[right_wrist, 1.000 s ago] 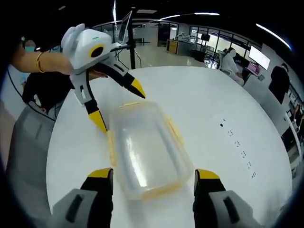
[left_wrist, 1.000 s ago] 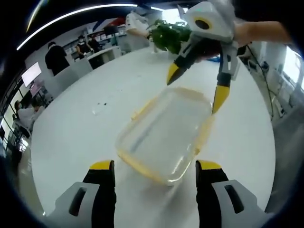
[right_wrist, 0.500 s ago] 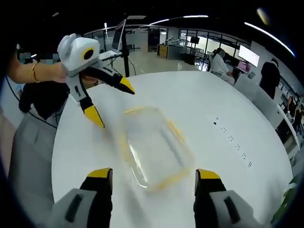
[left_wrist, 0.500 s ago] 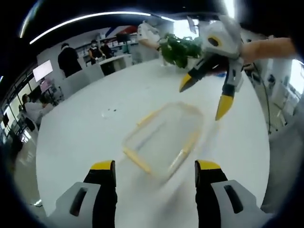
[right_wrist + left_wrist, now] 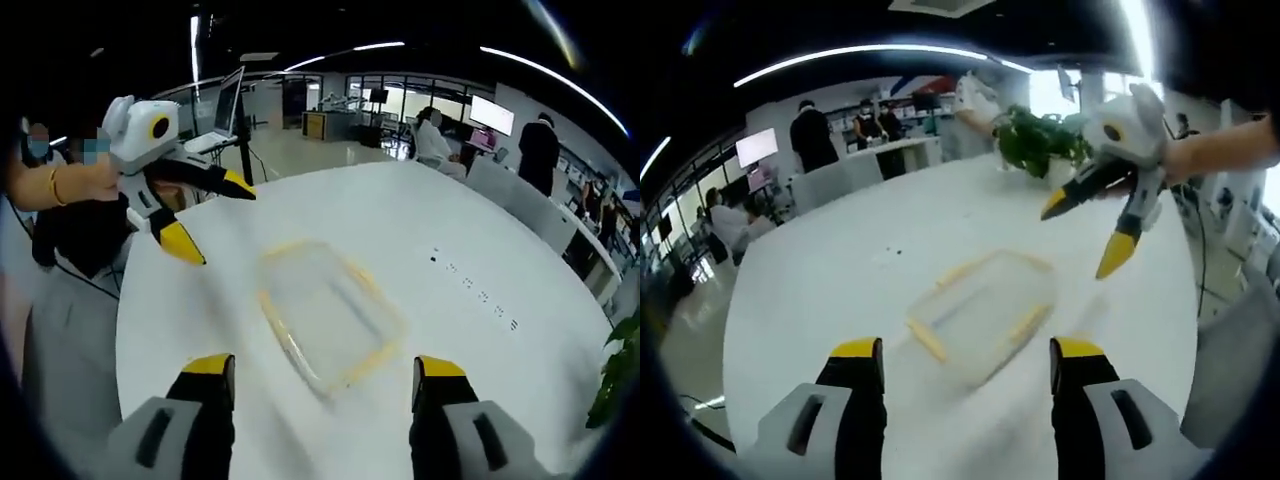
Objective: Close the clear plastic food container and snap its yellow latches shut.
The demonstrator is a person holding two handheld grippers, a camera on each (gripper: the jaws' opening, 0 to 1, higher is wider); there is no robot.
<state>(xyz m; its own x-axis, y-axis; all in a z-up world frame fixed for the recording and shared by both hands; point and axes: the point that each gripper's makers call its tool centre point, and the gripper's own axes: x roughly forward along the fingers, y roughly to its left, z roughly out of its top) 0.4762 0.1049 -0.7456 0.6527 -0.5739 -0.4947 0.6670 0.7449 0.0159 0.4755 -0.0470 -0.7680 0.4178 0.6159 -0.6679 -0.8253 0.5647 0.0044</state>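
Observation:
A clear plastic container (image 5: 981, 314) with yellow latches lies on the round white table (image 5: 860, 260), its lid lying on top. In the left gripper view my left gripper (image 5: 967, 365) hovers open above the table, short of the container. The right gripper (image 5: 1088, 238) comes in from the right, open, raised above the container's far side. From the right gripper view the container (image 5: 328, 312) is blurred ahead of my open right gripper (image 5: 326, 377), and the left gripper (image 5: 213, 222) hangs open at upper left, held by a hand.
A green plant (image 5: 1040, 143) stands at the table's far edge. A laptop on a stand (image 5: 228, 110) rises behind the table. Several people stand at desks (image 5: 810, 135) in the background. A seated person's clothing (image 5: 60, 300) is close to the table's left edge.
Both grippers have risen and drawn back from the container, which now looks smaller and farther off. Neither touches it. The container stays on the table.

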